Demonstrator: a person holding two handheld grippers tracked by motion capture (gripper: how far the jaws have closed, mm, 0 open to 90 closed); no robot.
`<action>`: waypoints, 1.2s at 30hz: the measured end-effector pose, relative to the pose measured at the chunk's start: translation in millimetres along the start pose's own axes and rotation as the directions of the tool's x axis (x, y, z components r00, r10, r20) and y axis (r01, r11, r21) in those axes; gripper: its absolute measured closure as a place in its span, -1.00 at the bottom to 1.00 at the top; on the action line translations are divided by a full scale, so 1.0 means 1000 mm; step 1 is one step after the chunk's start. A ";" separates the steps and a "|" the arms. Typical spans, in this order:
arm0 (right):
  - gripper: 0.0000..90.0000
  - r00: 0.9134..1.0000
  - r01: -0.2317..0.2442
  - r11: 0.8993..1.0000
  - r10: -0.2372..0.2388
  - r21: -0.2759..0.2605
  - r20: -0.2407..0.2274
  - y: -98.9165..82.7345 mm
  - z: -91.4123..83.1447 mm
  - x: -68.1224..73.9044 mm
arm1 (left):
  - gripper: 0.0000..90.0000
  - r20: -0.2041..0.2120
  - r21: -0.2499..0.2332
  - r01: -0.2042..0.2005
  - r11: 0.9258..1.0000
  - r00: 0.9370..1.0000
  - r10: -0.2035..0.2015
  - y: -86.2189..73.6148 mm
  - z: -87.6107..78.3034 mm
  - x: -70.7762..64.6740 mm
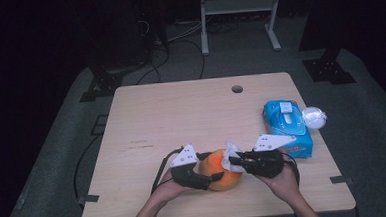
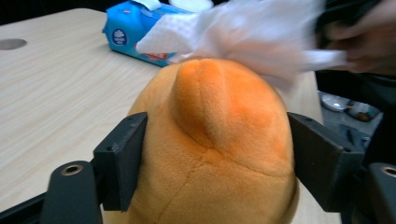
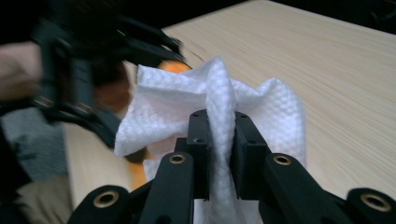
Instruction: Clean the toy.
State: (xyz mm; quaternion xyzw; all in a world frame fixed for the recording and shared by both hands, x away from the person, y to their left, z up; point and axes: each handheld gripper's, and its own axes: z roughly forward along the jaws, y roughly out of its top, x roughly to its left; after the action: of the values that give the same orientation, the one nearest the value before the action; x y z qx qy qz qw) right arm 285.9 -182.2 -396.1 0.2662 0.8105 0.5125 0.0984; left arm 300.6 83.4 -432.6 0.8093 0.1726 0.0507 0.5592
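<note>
1. The left claw (image 2: 215, 163) is sitting nearest the lens in the left gripper view, its jaws flanking an orange plush toy (image 2: 215, 140); the pads are touching the fur on both sides, so it is gripping the toy, though only lightly.
2. The toy is resting on the bench (image 1: 181, 114) near the person's edge, between the two hands in the high view (image 1: 219, 169).
3. It is looking soft, light and squashy: the pile is giving under the pads, so a hold across the widest part of the body, as now, is likely the safest.
4. The right claw (image 3: 219, 135) is pinching a white wipe (image 3: 215, 102), jaws nearly together on a bunched fold.
5. The wipe is limp and thin, draping over the toy's top (image 2: 252, 37); it probably needs holding by a gathered fold.
6. Farther out, a blue wipes pack (image 1: 287, 126) is lying towards the bench's right edge.
</note>
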 end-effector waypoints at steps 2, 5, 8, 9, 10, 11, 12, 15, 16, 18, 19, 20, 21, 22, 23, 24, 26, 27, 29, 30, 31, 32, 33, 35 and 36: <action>0.74 1.000 -0.021 1.000 0.021 0.009 0.019 -0.005 -0.001 -0.007 | -0.47 0.024 -0.007 0.007 1.000 1.000 -0.006 0.000 -0.001 0.000; 0.74 0.997 -0.037 0.999 0.035 0.020 0.063 -0.007 -0.005 -0.015 | -0.41 0.049 -0.012 -0.008 1.000 0.999 0.008 0.002 -0.002 -0.003; 0.74 0.998 -0.046 0.999 0.047 -0.015 0.050 -0.003 -0.009 -0.011 | -0.26 0.015 -0.011 -0.026 1.000 1.000 0.026 0.002 0.001 -0.006; 0.74 0.999 -0.042 0.999 0.043 -0.027 0.034 -0.001 -0.009 -0.008 | -0.24 0.006 -0.007 -0.032 0.999 0.999 0.032 0.003 0.002 -0.007; 0.74 0.999 -0.042 0.999 0.043 -0.027 0.034 -0.001 -0.009 -0.008 | -0.23 0.006 -0.007 -0.032 0.999 0.999 0.032 0.003 0.002 -0.007; 0.74 1.000 -0.019 0.998 0.018 -0.054 -0.024 0.006 -0.008 0.003 | -0.23 0.005 -0.006 -0.038 0.999 0.999 0.038 0.003 0.004 -0.010; 0.74 1.000 0.007 0.999 -0.008 -0.051 -0.027 0.009 -0.007 0.008 | -0.23 0.004 0.001 -0.054 0.999 0.999 0.054 0.004 0.007 -0.014; 0.74 0.999 0.033 0.999 -0.033 -0.028 -0.014 0.010 -0.004 0.011 | -0.27 0.000 0.003 -0.066 0.998 0.998 0.066 0.003 0.006 -0.015; 0.74 1.000 0.013 1.000 -0.013 -0.024 -0.017 0.008 -0.004 0.009 | -0.34 0.000 0.003 -0.066 0.998 0.998 0.066 0.003 0.006 -0.015; 0.74 1.000 0.003 1.000 -0.003 -0.014 -0.009 0.003 -0.003 0.004 | -0.63 -0.014 0.031 -0.068 0.997 0.998 0.068 0.002 0.010 -0.013; 0.74 1.000 -0.001 1.000 0.001 -0.012 -0.003 0.002 -0.003 0.002 | -0.72 -0.018 0.040 -0.072 0.997 0.997 0.072 0.000 0.011 -0.012; 0.74 1.000 -0.011 1.000 0.011 -0.011 -0.003 0.001 -0.004 0.000 | -0.73 -0.018 0.037 -0.077 0.996 0.997 0.077 -0.002 0.012 -0.011; 0.74 1.000 -0.017 1.000 0.016 -0.013 -0.004 0.001 -0.005 -0.001 | -0.69 -0.014 0.031 -0.074 0.997 0.997 0.074 -0.004 0.013 -0.011; 0.74 1.000 -0.017 1.000 0.017 -0.012 -0.002 0.001 -0.005 -0.002 | -0.61 -0.016 0.032 -0.078 0.996 0.997 0.078 -0.004 0.013 -0.011; 0.74 1.000 -0.017 1.000 0.017 -0.012 0.001 0.001 -0.005 -0.002 | -0.51 -0.019 0.033 -0.083 0.996 0.996 0.084 -0.003 0.013 -0.011; 0.74 1.000 -0.018 1.000 0.018 -0.015 0.004 0.002 -0.006 -0.001 | -0.46 -0.020 0.033 -0.085 0.996 0.996 0.086 -0.003 0.013 -0.011; 0.74 1.000 -0.004 0.999 0.004 -0.037 0.004 0.006 -0.009 0.004 | -0.36 -0.023 0.028 -0.090 0.996 0.996 0.090 -0.003 0.013 -0.012; 0.74 1.000 0.005 0.999 -0.005 -0.050 -0.008 0.009 -0.010 0.007 | -0.35 -0.021 0.027 -0.092 0.995 0.995 0.093 -0.003 0.013 -0.013; 0.74 0.999 0.036 0.997 -0.038 -0.062 -0.026 0.015 -0.010 0.016 | -0.33 -0.020 0.031 -0.104 0.994 0.994 0.105 -0.003 0.015 -0.015; 0.74 0.999 0.036 0.997 -0.038 -0.062 -0.026 0.015 -0.010 0.016 | -0.33 -0.020 0.031 -0.104 0.994 0.994 0.105 -0.003 0.015 -0.015; 0.74 0.998 0.058 0.997 -0.059 -0.057 -0.024 0.017 -0.008 0.021 | -0.33 -0.022 0.035 -0.116 0.993 0.993 0.117 -0.003 0.016 -0.017; 0.74 0.997 0.079 0.996 -0.080 -0.037 -0.017 0.018 -0.005 0.027 | -0.32 -0.022 0.036 -0.117 0.992 0.993 0.118 -0.003 0.016 -0.018; 0.74 0.995 0.095 0.995 -0.095 -0.016 0.005 0.017 -0.002 0.027 | -0.31 -0.020 0.035 -0.117 0.992 0.993 0.118 -0.003 0.016 -0.019; 0.74 0.997 0.077 0.997 -0.077 -0.014 0.009 0.014 -0.001 0.021 | -0.30 -0.020 0.031 -0.114 0.993 0.993 0.114 -0.004 0.016 -0.018; 0.74 0.997 0.072 0.997 -0.072 -0.016 0.012 0.013 -0.002 0.019 | -0.30 -0.018 0.028 -0.114 0.993 0.993 0.115 -0.004 0.017 -0.017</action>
State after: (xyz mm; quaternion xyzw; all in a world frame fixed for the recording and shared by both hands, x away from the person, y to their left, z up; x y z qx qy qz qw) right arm 274.0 -169.2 -381.4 0.2391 0.8147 0.5136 0.1236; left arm 288.1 64.1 -440.4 0.8247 0.1320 0.0884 0.5427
